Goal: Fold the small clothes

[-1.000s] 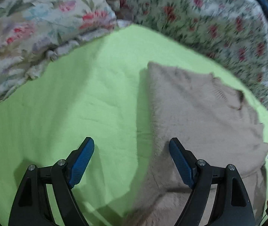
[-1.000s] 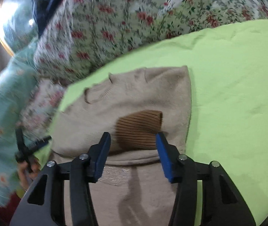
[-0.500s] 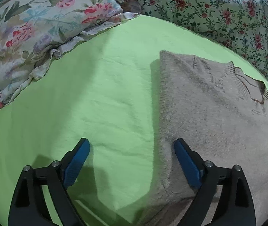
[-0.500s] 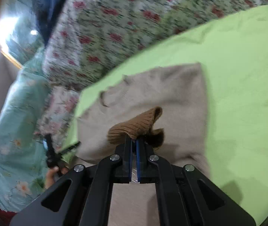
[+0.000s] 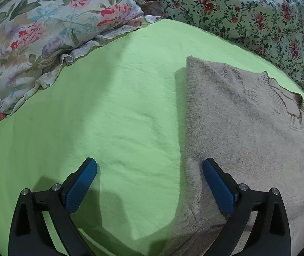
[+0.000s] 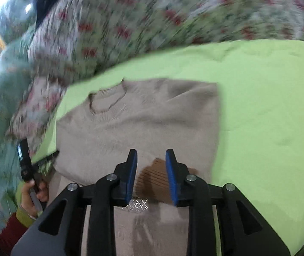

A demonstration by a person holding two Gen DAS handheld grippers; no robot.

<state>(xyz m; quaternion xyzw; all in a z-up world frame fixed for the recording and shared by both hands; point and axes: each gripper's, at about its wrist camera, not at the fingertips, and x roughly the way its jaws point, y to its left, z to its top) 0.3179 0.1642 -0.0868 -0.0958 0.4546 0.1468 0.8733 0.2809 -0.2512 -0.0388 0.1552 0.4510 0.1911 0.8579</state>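
A fuzzy beige sweater point(image 6: 147, 123) is lying flat on the smooth green bed sheet point(image 5: 109, 111), with its left side folded in straight. The left tongs point(image 5: 149, 166) have just been opening and are standing wide, holding nothing. The right tongs point(image 6: 150, 155) have just been opening too, hanging released over the ribbed brown cuff point(image 6: 152, 177). Flowery pillows point(image 5: 45, 27) are sitting behind.

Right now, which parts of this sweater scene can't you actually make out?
- Sweater hem: right wrist view, hidden behind the right tool and cut off at the frame's bottom.
- Brown cuff: right wrist view, only a strip shows between the tool's fingers.
- Flowered bedding: right wrist view, blurred.
- Sweater's right side: left wrist view, cut off at the edge.
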